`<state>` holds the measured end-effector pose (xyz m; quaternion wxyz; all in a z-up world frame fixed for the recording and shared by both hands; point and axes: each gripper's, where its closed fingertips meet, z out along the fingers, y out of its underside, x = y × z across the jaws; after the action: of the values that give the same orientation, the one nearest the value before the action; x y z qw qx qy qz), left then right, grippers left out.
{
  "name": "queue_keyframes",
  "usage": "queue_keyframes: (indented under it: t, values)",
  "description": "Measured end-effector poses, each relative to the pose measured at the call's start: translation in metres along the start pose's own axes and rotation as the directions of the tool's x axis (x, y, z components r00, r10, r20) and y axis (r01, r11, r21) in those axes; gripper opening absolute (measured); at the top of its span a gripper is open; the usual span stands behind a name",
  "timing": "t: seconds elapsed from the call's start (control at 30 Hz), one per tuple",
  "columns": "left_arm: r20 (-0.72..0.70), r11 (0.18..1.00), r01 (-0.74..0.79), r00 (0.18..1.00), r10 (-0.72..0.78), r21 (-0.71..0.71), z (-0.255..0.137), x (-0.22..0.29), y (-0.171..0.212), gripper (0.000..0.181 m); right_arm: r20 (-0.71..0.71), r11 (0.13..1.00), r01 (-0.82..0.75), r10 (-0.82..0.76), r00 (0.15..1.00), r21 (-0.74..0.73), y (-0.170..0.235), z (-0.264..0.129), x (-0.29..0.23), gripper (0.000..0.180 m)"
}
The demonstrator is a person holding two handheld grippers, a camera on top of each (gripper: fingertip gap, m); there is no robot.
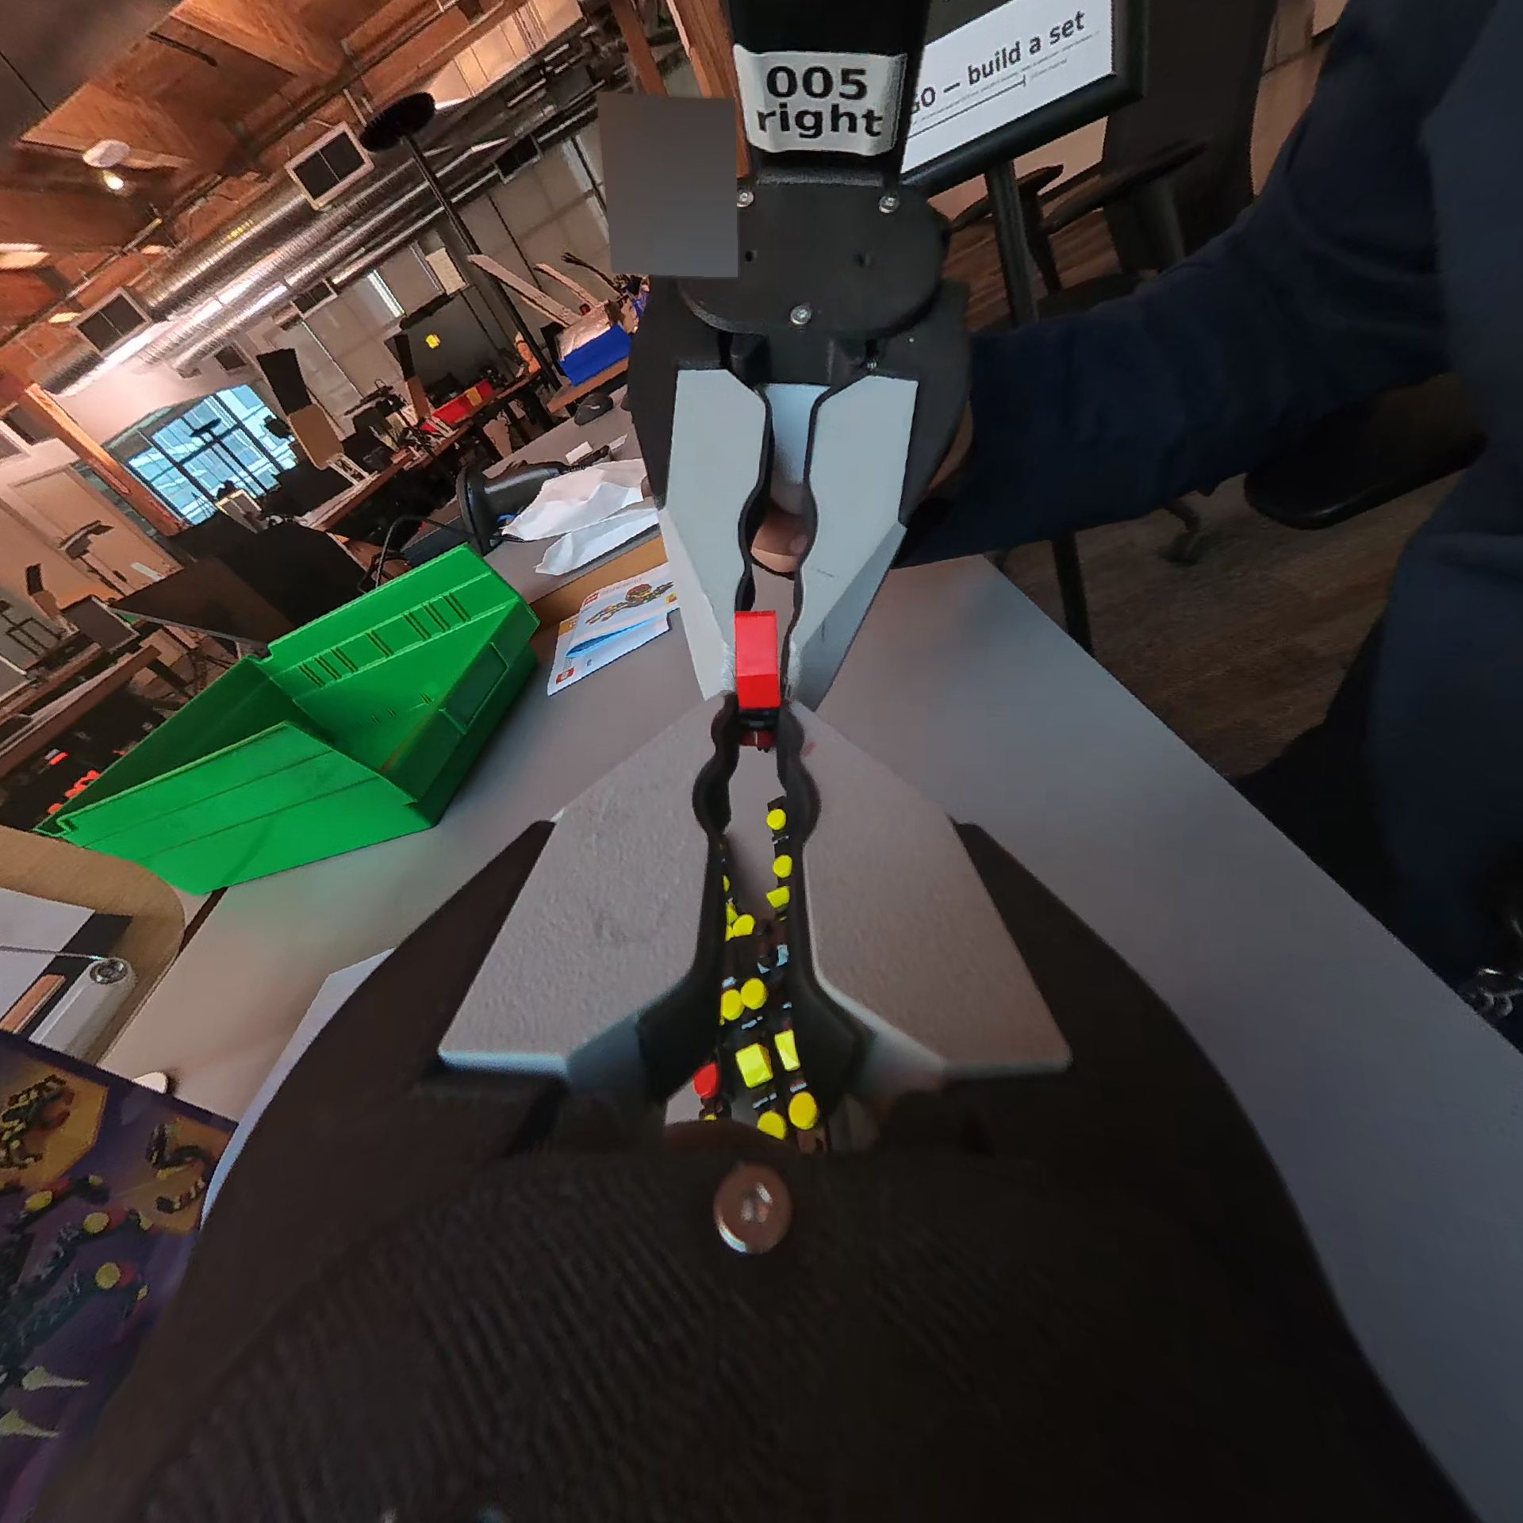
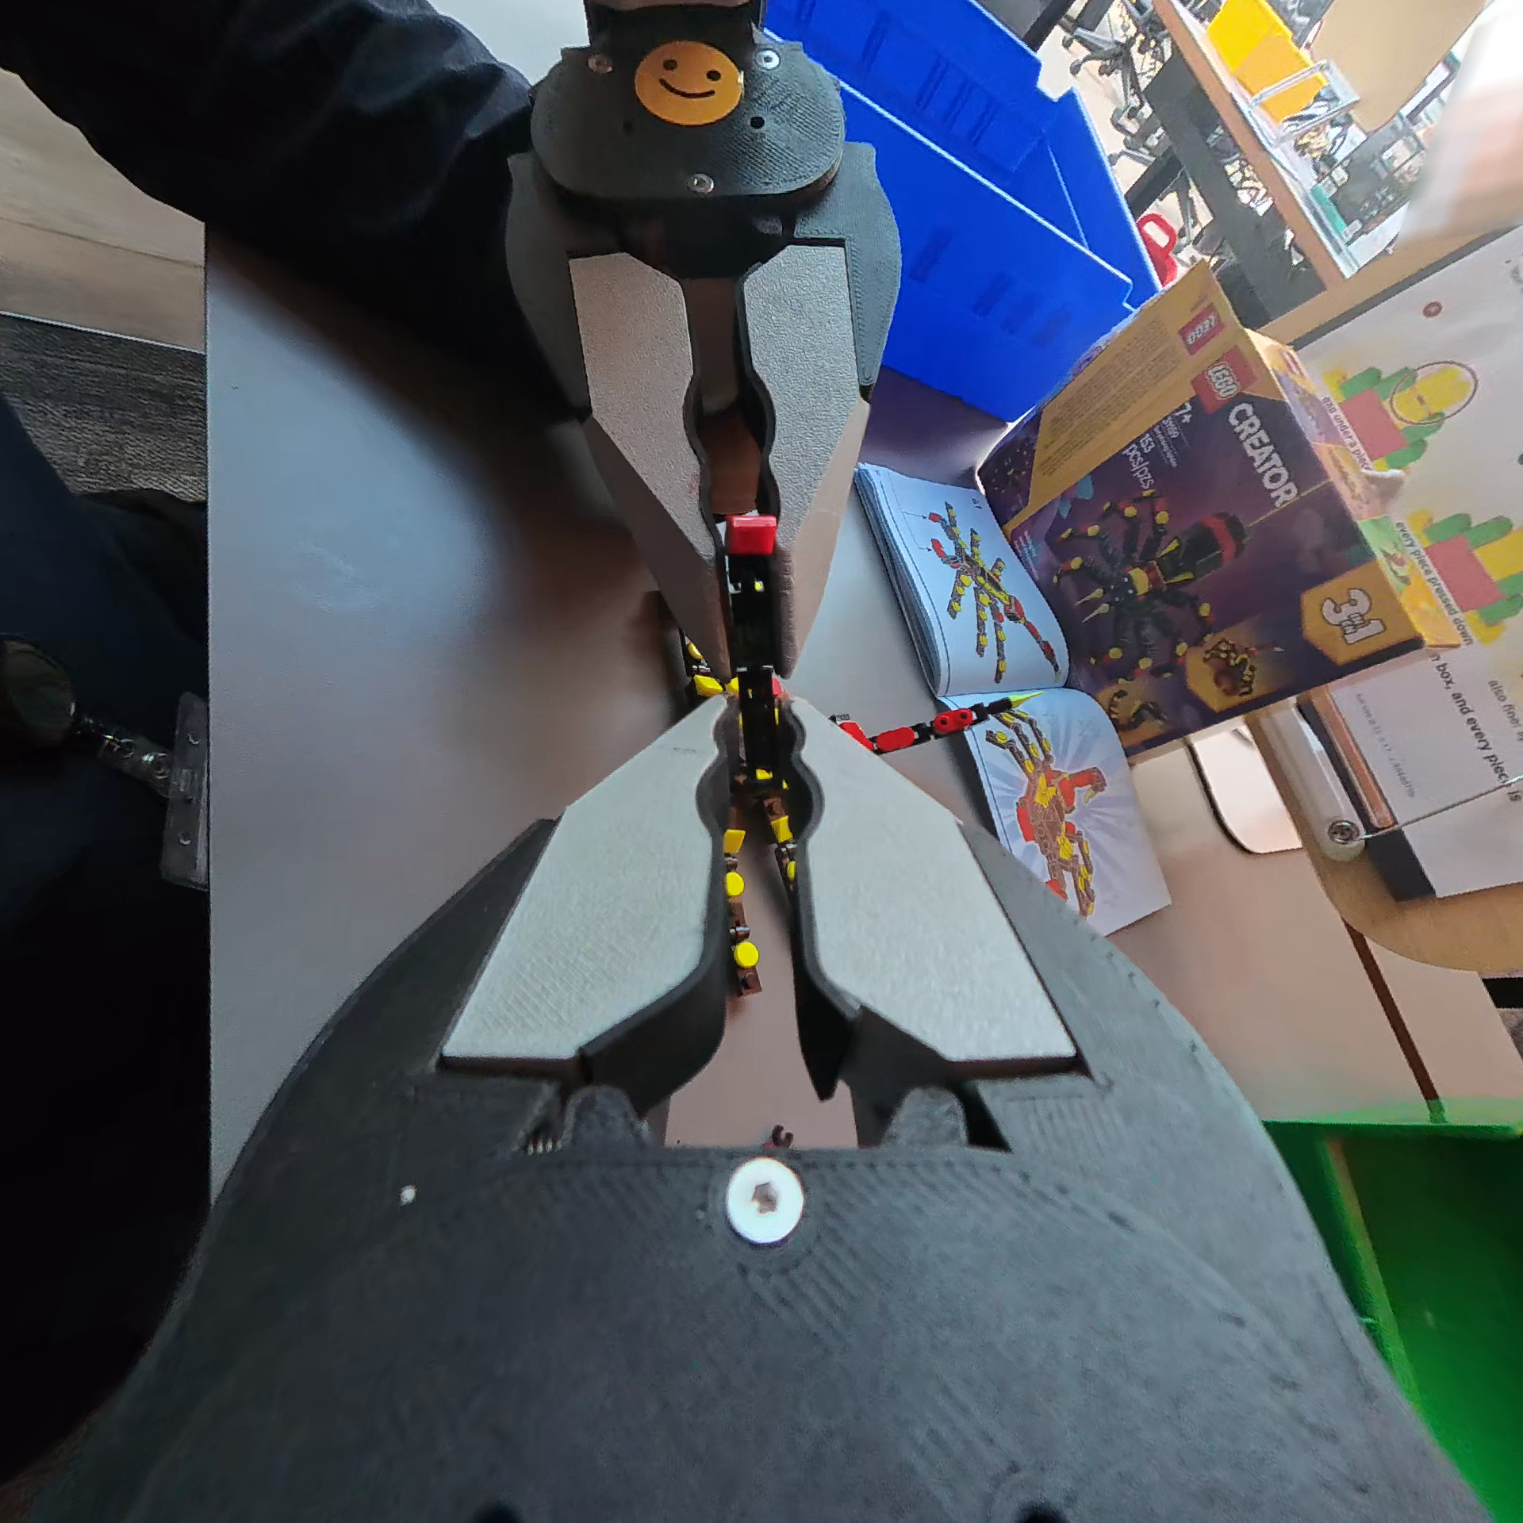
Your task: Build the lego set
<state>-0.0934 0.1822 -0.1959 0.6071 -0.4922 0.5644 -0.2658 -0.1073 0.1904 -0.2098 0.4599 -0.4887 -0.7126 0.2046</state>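
A black spider model with yellow studs on its legs (image 1: 750,997) hangs between my two grippers, which meet tip to tip above the grey table (image 1: 1071,824). My left gripper (image 1: 754,727) is shut on the model's black body. My right gripper (image 1: 762,696) comes from the far side and is shut on a red brick (image 1: 756,655) at the model's end. In the right wrist view, my right gripper (image 2: 754,705) clamps the black body (image 2: 752,626), and the left gripper (image 2: 754,669) clamps it from the far side below a red piece (image 2: 750,536). One leg (image 2: 931,727) sticks out to the right.
Green bins (image 1: 330,725) stand to the left on the table. Blue bins (image 2: 972,247), the set's box (image 2: 1195,536) and two open instruction booklets (image 2: 972,577) (image 2: 1063,816) lie to the right. A person's dark sleeve (image 1: 1154,371) reaches in behind the right gripper. My left and right fingertips are right by each other.
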Motion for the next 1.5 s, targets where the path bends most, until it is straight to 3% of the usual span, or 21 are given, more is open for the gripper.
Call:
queue_keyframes:
  t: [0.17,0.3,0.6,0.73,0.9,1.03,1.1,1.23,1.37,1.43,1.5]
  values:
    - [-0.010,0.998,0.030,0.999,-0.031,-0.050,0.001,0.000,0.008,0.009,-0.011,1.000,0.006,-0.006,1.000,-0.019,0.005,0.002,0.000,0.006]
    - [-0.046,0.972,0.061,0.996,-0.073,-0.226,-0.004,0.002,0.030,0.031,-0.043,0.998,-0.058,0.058,0.997,-0.019,0.023,-0.001,0.010,0.005]
    - [-0.053,0.805,-0.087,0.996,0.069,-0.587,-0.003,0.007,0.092,0.048,0.024,0.978,-0.194,0.196,0.980,-0.078,0.072,0.010,0.012,0.005]
    - [-0.043,0.767,-0.171,0.982,0.184,-0.619,0.000,0.000,0.097,0.027,0.072,0.972,-0.197,0.207,0.976,-0.124,0.082,0.002,0.004,0.005]
    - [-0.039,0.745,-0.231,0.963,0.267,-0.626,0.004,-0.005,0.094,0.026,0.180,0.959,-0.231,0.259,0.949,-0.162,0.083,-0.008,-0.026,0.005]
    - [-0.005,0.813,-0.092,0.994,0.108,-0.575,0.005,-0.006,0.084,0.020,0.109,0.967,-0.134,0.160,0.981,-0.216,0.092,0.001,-0.031,0.005]
    - [0.012,0.842,0.005,1.000,0.002,-0.540,0.005,-0.009,0.077,0.026,0.093,0.967,-0.087,0.112,0.989,-0.239,0.091,0.004,-0.030,0.005]
    - [0.030,0.865,0.151,0.987,-0.156,-0.479,0.002,-0.018,0.067,0.021,0.056,0.955,0.008,0.008,0.998,-0.295,0.087,0.005,-0.021,0.016]
    - [0.048,0.874,0.208,0.977,-0.208,-0.440,-0.002,-0.023,0.066,0.021,0.014,0.975,-0.001,0.005,1.000,-0.223,0.068,0.003,-0.005,0.029]
    - [0.043,0.872,0.225,0.972,-0.230,-0.434,-0.003,-0.023,0.065,0.021,-0.037,0.986,-0.017,0.011,0.999,-0.167,0.053,0.007,0.008,0.024]
    - [0.037,0.875,0.245,0.967,-0.253,-0.417,-0.002,-0.022,0.062,0.021,-0.094,0.988,0.007,-0.021,0.995,-0.153,0.043,0.017,0.022,0.042]
